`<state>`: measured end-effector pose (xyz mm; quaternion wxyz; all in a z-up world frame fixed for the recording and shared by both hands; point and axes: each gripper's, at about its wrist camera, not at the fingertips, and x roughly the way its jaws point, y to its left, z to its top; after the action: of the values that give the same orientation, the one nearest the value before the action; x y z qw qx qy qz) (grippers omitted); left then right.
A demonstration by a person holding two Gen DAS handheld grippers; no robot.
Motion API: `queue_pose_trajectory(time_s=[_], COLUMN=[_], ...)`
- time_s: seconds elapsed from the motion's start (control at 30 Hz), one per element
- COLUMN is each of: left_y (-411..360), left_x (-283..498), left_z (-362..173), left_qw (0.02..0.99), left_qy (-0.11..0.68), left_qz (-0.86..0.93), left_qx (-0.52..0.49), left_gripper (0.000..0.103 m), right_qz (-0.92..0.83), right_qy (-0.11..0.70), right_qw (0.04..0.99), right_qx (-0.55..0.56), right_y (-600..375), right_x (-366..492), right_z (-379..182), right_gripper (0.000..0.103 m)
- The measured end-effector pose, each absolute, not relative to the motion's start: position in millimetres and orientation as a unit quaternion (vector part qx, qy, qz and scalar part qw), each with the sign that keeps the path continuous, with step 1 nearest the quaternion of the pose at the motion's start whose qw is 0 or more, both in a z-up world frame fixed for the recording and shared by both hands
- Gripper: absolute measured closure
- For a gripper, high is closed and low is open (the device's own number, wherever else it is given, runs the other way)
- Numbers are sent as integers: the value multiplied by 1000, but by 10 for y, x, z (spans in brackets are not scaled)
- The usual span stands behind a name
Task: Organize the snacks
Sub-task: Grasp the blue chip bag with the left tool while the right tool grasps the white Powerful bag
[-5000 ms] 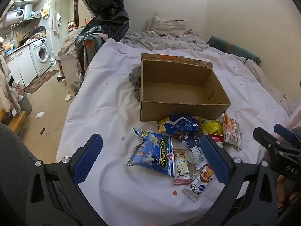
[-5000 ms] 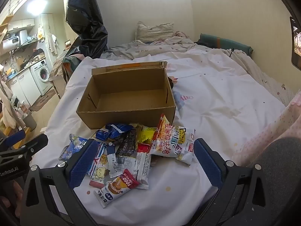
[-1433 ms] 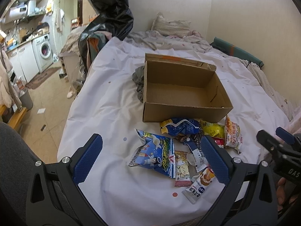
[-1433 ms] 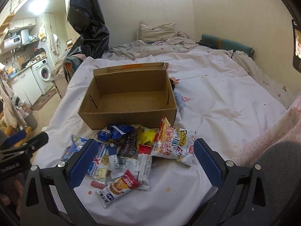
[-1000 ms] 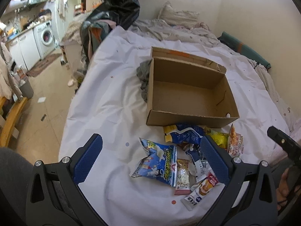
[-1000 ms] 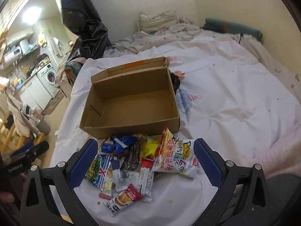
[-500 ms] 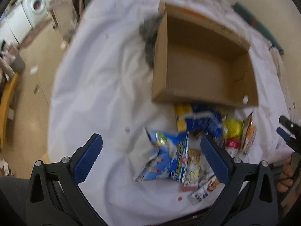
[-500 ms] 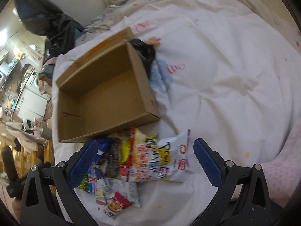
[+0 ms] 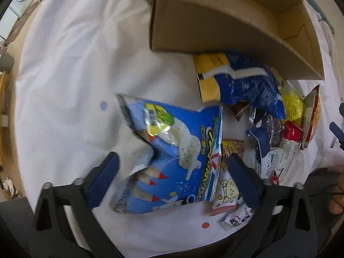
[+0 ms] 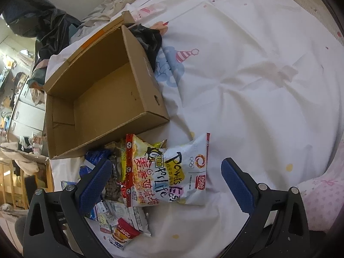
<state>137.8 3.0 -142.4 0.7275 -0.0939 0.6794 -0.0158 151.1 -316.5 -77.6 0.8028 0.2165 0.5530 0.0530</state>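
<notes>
A heap of snack packets lies on a white bed sheet in front of an empty cardboard box (image 9: 215, 21) (image 10: 103, 99). My left gripper (image 9: 172, 172) points straight down over a large blue snack bag (image 9: 178, 157); its jaws are closing with the bag between them, and the pads do not press on it. My right gripper (image 10: 165, 178) stands open over a white and yellow noodle bag (image 10: 169, 172), which lies between its fingers untouched. A blue and yellow bag (image 9: 240, 81) leans by the box's front wall.
Small packets (image 9: 268, 150) crowd the right of the heap, with more packets (image 10: 120, 221) low in the right wrist view. A dark cloth (image 10: 148, 36) lies behind the box. The bed's left edge drops to the floor (image 9: 10, 43). A pink dotted cover (image 10: 322, 200) lies at right.
Both grippers have tilted down and sunk toward the heap. The left one now straddles the blue bag with its jaws narrower. The right one has come over the noodle bag.
</notes>
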Motion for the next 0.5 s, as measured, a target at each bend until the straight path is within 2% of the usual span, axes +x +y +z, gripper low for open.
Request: queue_pose_trajectory(time_s=[0.03, 0.07, 0.1, 0.13, 0.37, 0.5], left_y=[0, -11, -18, -27, 15, 73], left_x=[1370, 1361, 1347, 1337, 1275, 1206], left_z=[-1463, -1487, -1489, -1478, -1101, -913], left_qw=[723, 723, 725, 725, 749, 768], left_qy=[684, 684, 682, 681, 655, 630], left_qz=[-19, -21, -25, -28, -13, -4], left_qx=[-91, -90, -93, -96, -97, -113], left_gripper=[26, 32, 50, 54, 58, 58], right_qz=[51, 49, 46, 42, 55, 54], right_qy=[557, 561, 568, 576, 621, 634], right_qw=[799, 795, 789, 782, 744, 748], right_qx=[223, 227, 231, 233, 240, 189], right_y=[-3198, -3204, -3231, -3245, -3143, -2958], right_x=[1536, 1558, 1592, 1625, 1735, 1732], right_z=[-804, -827, -872, -920, -1230, -1292], right_gripper=[0, 0, 0, 0, 0, 0])
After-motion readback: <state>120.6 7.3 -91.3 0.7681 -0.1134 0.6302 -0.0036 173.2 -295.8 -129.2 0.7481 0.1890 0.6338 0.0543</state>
